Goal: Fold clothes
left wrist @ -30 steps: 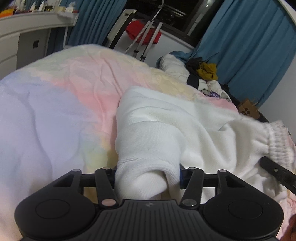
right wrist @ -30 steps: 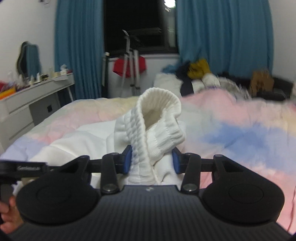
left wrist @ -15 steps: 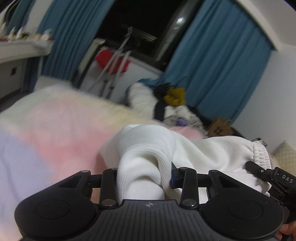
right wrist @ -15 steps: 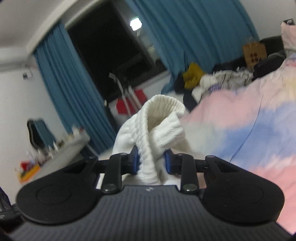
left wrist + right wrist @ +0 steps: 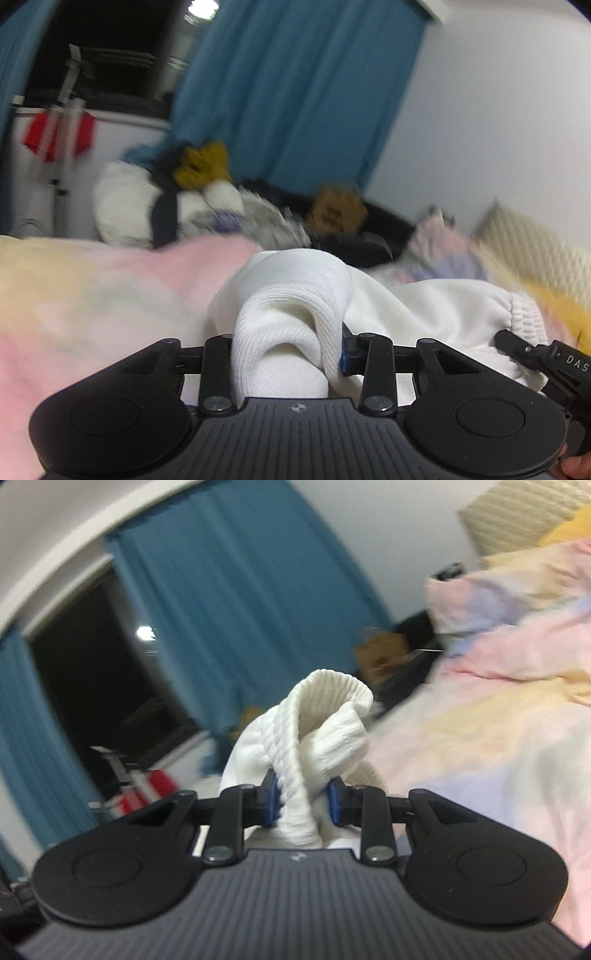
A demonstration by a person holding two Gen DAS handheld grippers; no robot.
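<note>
A white knit garment point(image 5: 424, 314) lies bunched on the pastel duvet point(image 5: 92, 295). My left gripper point(image 5: 286, 347) is shut on a ribbed edge of it, and the fabric bulges up between the two fingers. In the right wrist view, my right gripper point(image 5: 301, 805) is shut on another ribbed cuff of the white garment point(image 5: 325, 709), which stands up in a loop above the blue pads point(image 5: 271, 801). The right gripper's black finger point(image 5: 546, 358) shows at the right edge of the left wrist view, by the elastic waistband point(image 5: 524, 317). Both views are motion-blurred.
A heap of clothes point(image 5: 199, 192) and a brown paper bag point(image 5: 336, 210) sit beyond the bed. Blue curtains point(image 5: 295, 92) hang behind, with a red cloth on a stand point(image 5: 59, 133) at left. A cream pillow point(image 5: 535, 251) lies at right. The duvet point(image 5: 480, 738) spreads out rightward.
Both grippers have swung sideways across the bed with the white garment, rolling as they went. Their jaws have pinched tighter on the fabric. The desk has left both views.
</note>
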